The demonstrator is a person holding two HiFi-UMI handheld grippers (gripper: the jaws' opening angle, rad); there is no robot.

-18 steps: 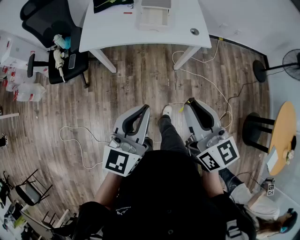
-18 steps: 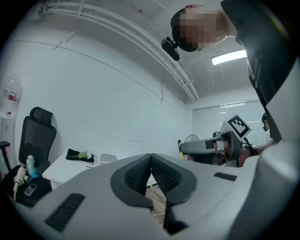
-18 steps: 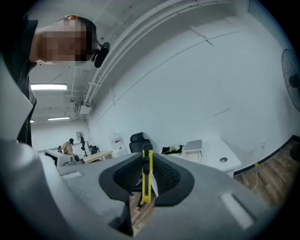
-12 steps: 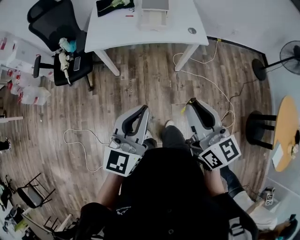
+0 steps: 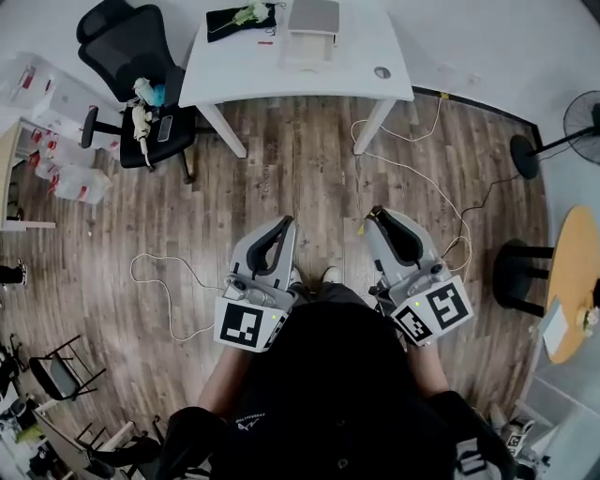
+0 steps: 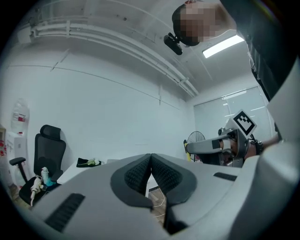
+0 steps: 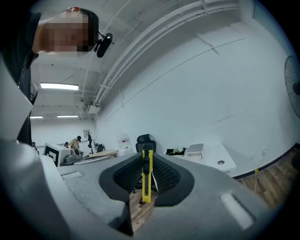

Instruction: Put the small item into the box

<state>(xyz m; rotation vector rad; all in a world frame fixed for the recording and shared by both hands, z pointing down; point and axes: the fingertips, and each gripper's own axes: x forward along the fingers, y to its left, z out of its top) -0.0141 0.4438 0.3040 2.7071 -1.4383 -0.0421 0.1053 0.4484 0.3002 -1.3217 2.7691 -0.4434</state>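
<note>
The right hand-held gripper [image 7: 146, 161] is clamped on the small item, a slim utility knife [image 7: 146, 177]. It has a yellow body with a black strip running down its middle, and it stands upright between the two ribbed black pads. Its upper end rises just above the pads and its lower end pokes out below them. In the head view only a yellow sliver [image 5: 362, 223] of it shows, beside the tips of the right hand-held gripper [image 5: 376, 215].

The left hand-held gripper [image 6: 151, 156] has its pads pressed together with nothing between them. In the head view it [image 5: 287, 223] is held level with the right one, the two side by side and apart in front of the person's dark torso, both over the wooden floor [image 5: 309, 169].

The box [image 5: 310, 39] is pale and low. It sits near the middle of the white desk [image 5: 366, 52], well apart from both grippers, and the right gripper view shows it [image 7: 195, 150] far off on the desk top. A dark cloth [image 5: 236, 18] with something pale green and white on it lies on the desk to the left of the box. A black office chair [image 5: 131, 52] holding small objects stands at the desk's left end. A white cable [image 5: 412, 173] trails across the floor from the desk towards the person
</note>
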